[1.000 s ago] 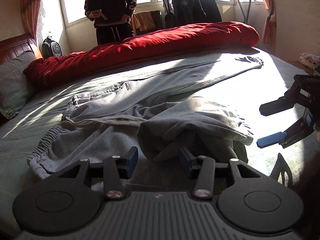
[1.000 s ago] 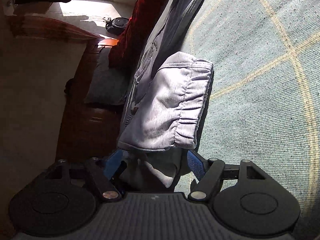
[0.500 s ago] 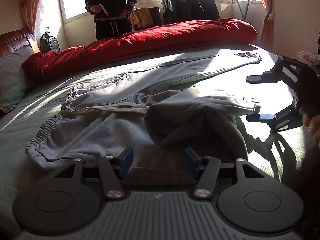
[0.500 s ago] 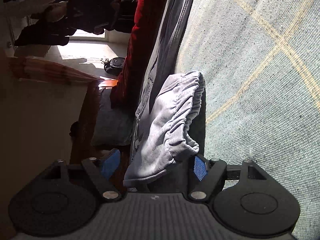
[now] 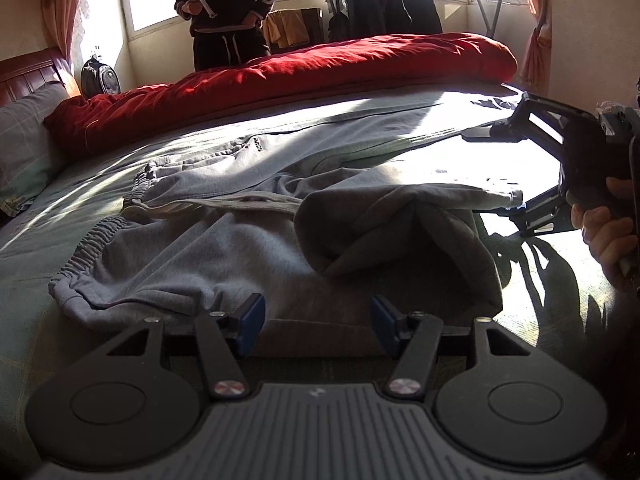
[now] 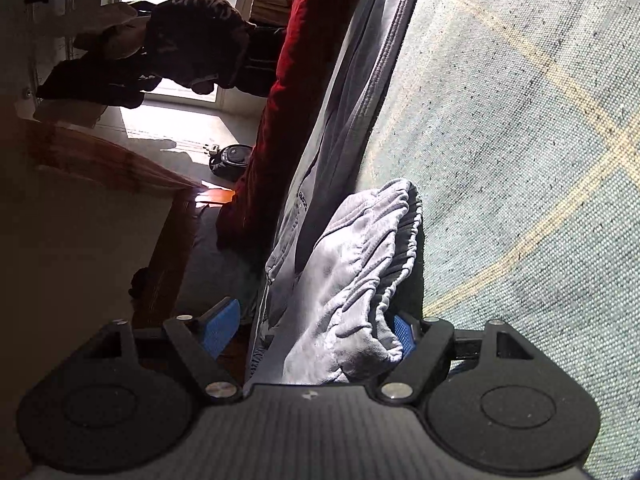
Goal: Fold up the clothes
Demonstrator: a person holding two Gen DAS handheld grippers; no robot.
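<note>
Our left hand-held gripper (image 5: 316, 328) has let its jaws spread over the last second, and they now stand apart with nothing pinched; the near fold of the grey sweatpants (image 5: 248, 216) lies just beyond the blue pads on the bed (image 5: 52, 224). A second ago those pads stood closer together, so we judge the near fold as released and set down.

Our right hand-held gripper (image 6: 308, 336) has swung round and come in closer to the elastic leg cuff (image 6: 384, 240). Its jaws are spread wide with the bunched cuff lying between them. One pad is hidden behind the cloth, but we see no squeeze on it. In the left view this gripper sits at the right edge, at the end of the folded-back leg.

The fold looks partly done: one leg is doubled back toward the waistband (image 5: 86, 258), while the other leg stretches far across the bed toward the right.

A rolled red duvet (image 5: 288, 76) lies along the far side, a pillow (image 5: 28, 144) at the left, and a person in dark clothes (image 5: 226, 8) stands by the window. Nothing blocks the sweatpants; only the hard sun and deep shadow make the cloth edges difficult to read.
</note>
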